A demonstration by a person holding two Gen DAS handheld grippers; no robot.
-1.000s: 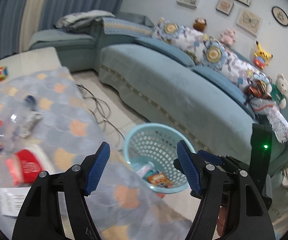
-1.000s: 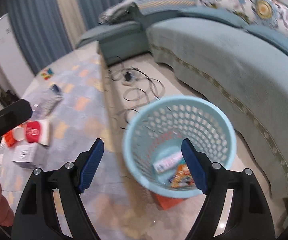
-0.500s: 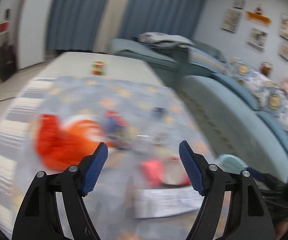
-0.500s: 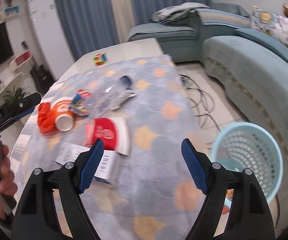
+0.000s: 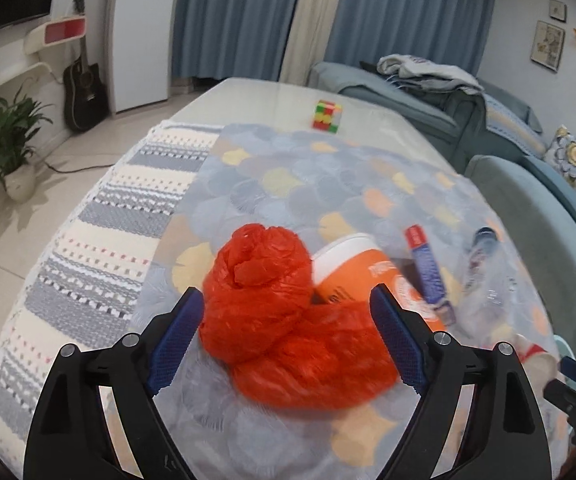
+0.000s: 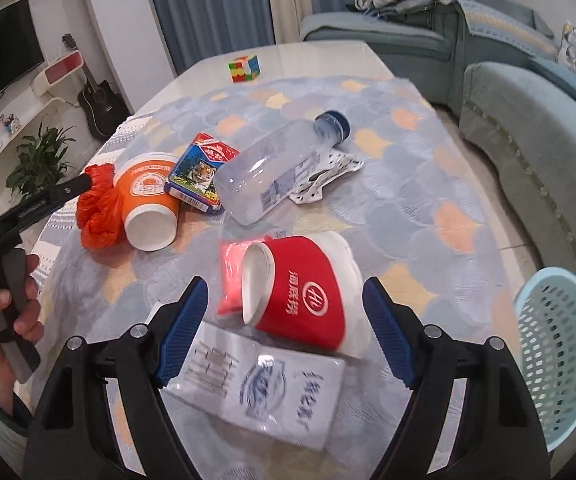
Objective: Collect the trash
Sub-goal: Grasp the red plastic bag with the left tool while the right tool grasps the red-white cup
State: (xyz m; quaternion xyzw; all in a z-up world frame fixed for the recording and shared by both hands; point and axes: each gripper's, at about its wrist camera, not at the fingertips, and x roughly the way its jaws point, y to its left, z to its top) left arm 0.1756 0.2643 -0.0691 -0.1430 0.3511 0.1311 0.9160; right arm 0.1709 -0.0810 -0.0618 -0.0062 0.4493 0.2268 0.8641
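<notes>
L gripper (image 5: 283, 344) swung from basket to red bag (image 5: 288, 320); R gripper (image 6: 285, 334) over red cup (image 6: 300, 292); both fingers open, empty — next pickups lined up.

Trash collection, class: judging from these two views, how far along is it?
Done: nothing visible; the basket's inside is hidden. In hand: nothing; the left tool is open around the red plastic bag, the right tool open over the red cup. Left: orange cup, bottle, card box, paper packet.
</notes>
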